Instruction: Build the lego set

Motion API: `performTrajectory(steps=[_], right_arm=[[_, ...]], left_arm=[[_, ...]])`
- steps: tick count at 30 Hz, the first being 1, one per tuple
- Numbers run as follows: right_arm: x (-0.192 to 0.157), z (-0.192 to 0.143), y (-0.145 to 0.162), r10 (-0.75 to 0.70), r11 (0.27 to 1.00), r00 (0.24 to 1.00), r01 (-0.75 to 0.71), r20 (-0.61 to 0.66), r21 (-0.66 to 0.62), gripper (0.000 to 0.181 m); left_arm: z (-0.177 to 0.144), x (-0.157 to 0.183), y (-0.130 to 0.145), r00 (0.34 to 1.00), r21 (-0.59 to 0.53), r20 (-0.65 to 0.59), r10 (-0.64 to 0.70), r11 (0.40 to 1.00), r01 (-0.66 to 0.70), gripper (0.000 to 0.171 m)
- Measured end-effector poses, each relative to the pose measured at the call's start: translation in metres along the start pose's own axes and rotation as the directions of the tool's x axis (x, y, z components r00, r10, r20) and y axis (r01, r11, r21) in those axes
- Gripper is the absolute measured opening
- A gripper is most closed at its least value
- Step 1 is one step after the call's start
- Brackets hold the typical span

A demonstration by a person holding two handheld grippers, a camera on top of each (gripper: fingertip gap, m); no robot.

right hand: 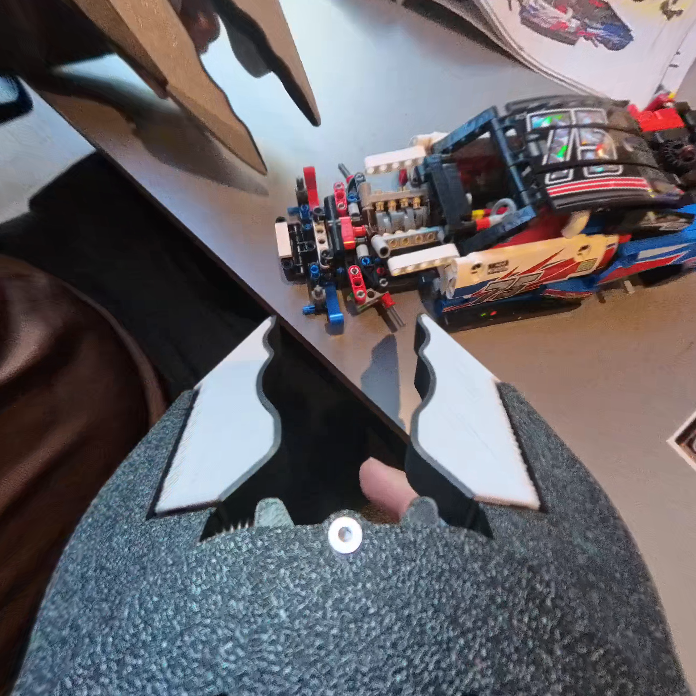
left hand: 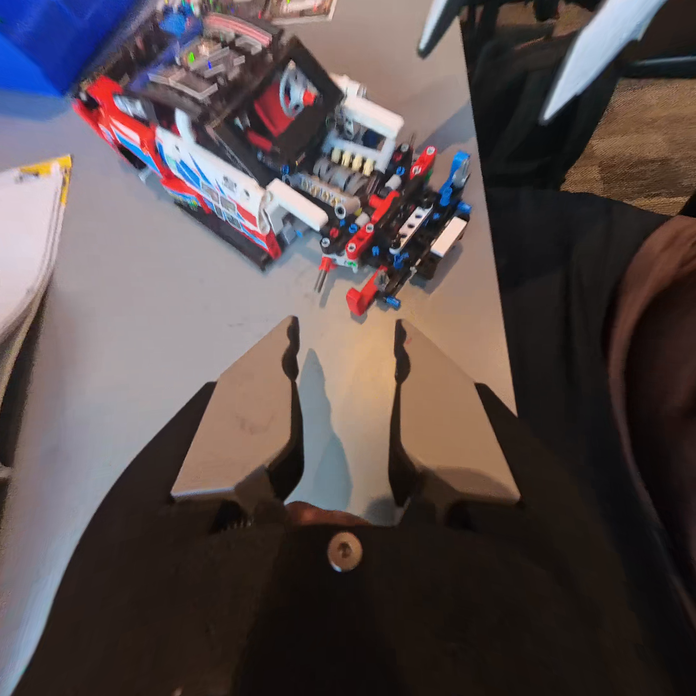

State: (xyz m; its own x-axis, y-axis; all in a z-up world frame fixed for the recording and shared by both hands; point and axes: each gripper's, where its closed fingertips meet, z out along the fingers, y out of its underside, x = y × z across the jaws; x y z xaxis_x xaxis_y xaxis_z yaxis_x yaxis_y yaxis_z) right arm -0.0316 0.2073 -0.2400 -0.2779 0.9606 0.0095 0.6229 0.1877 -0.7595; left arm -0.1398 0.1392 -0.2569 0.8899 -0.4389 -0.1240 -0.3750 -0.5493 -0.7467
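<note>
Red, white and blue lego car [left hand: 241,150] lies on the grey worktop [left hand: 150,320], long axis running far-left, bare front end nearest, just ahead and right of the left gripper [left hand: 346,327]; right gripper [right hand: 344,325] sits similarly close, both fingers spread, empty.

Behind the lego car [left hand: 241,150], a blue box [left hand: 49,41] is blurred and cut off by the picture's corner. The car's rear [right hand: 670,241] runs past the right wrist view's edge. Beside the car, a stack of booklets [left hand: 26,241] is cropped; its cover markings are too smeared to make out.
</note>
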Motion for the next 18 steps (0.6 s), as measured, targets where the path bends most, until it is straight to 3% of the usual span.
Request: performTrajectory(steps=[4, 7, 10, 14, 18], right_arm=[[-0.006, 0.025, 0.016, -0.091, 0.995, 0.996, 0.091, -0.008, -0.034, 0.053], [-0.007, 0.040, 0.021, -0.116, 0.992, 0.993, 0.117, 0.023, -0.040, 0.033], [-0.009, 0.039, 0.022, -0.123, 0.991, 0.989, 0.127, 0.081, -0.041, 0.015], [-0.011, 0.025, 0.014, -0.089, 0.996, 0.984, 0.091, 0.155, -0.004, 0.014], [-0.011, -0.012, -0.028, -0.033, 0.988, 0.971, -0.004, 0.237, 0.155, 0.015]], left_arm=[[0.016, 0.000, 0.014, 0.996, -0.065, -0.022, -0.085, 0.994, 0.083, 0.029], [0.027, 0.008, 0.009, 0.977, -0.067, -0.133, -0.167, 0.985, 0.159, 0.029], [0.032, 0.011, 0.003, 0.943, -0.075, -0.238, -0.231, 0.973, 0.219, 0.016], [0.026, 0.013, -0.007, 0.905, -0.061, -0.320, -0.281, 0.959, 0.276, 0.008], [-0.010, 0.005, -0.055, 0.858, 0.090, -0.395, -0.328, 0.916, 0.392, 0.007]])
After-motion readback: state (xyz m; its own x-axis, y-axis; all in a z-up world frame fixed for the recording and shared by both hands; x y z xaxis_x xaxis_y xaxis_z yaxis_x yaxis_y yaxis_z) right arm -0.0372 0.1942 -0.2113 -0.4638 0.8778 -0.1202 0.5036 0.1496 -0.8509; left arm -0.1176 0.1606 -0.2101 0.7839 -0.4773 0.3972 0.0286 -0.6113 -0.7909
